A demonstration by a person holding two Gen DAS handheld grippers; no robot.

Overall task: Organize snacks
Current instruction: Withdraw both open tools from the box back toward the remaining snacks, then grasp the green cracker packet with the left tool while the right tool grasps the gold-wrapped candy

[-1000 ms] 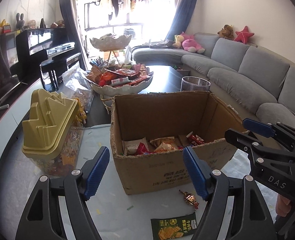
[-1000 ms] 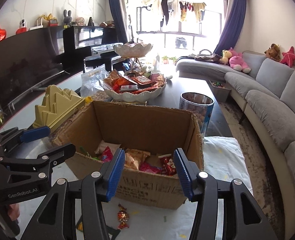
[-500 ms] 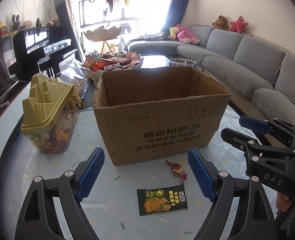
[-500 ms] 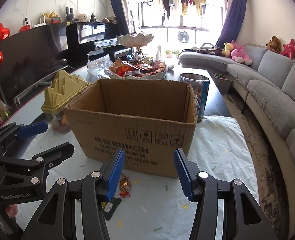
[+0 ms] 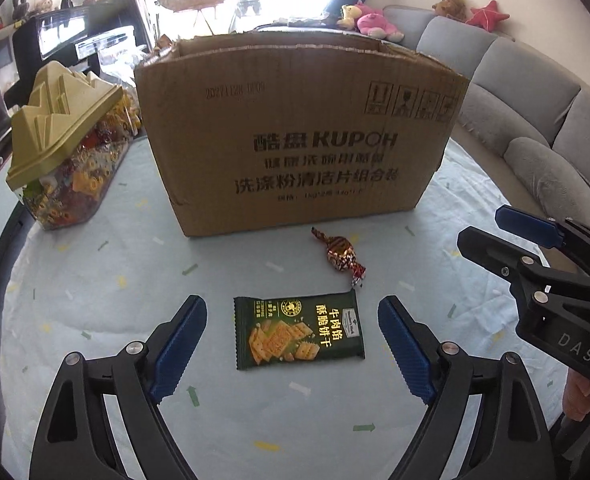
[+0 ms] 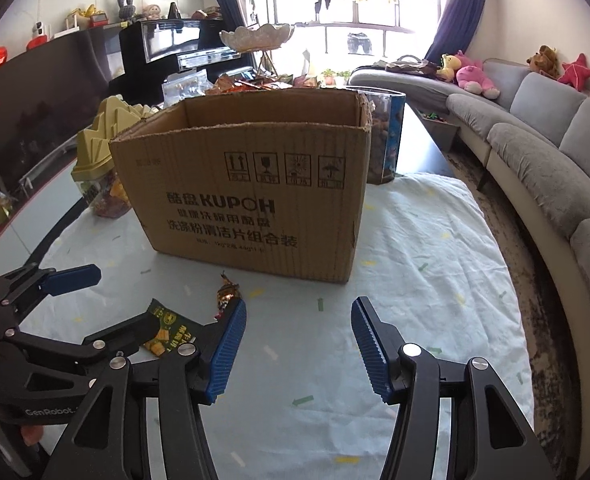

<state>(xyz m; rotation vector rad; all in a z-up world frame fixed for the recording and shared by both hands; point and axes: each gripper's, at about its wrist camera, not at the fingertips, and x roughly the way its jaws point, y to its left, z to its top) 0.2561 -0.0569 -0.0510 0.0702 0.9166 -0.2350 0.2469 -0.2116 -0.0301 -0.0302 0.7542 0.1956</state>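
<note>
Bracketing the cracker packet (image 5: 299, 332), low centre of the left view, we hold the left gripper (image 5: 291, 344) wide and empty, jaws just opened further to span it. Candy (image 5: 339, 254) lies beside, before the box (image 5: 295, 136). Right gripper (image 6: 299, 344): half-spread, slightly widening, empty.

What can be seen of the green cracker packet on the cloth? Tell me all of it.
The green cracker packet is a flat, sealed, glossy pouch, dark green with crimped short ends, a round logo, yellow Chinese lettering and a picture of square crackers. It lies face up on the pale cloth in front of the cardboard box, apart from it. A wrapped candy lies just beyond its upper right corner, its twisted end close to that corner. The packet sits between the open fingers of the left hand-held gripper, and neither finger touches it.
</note>
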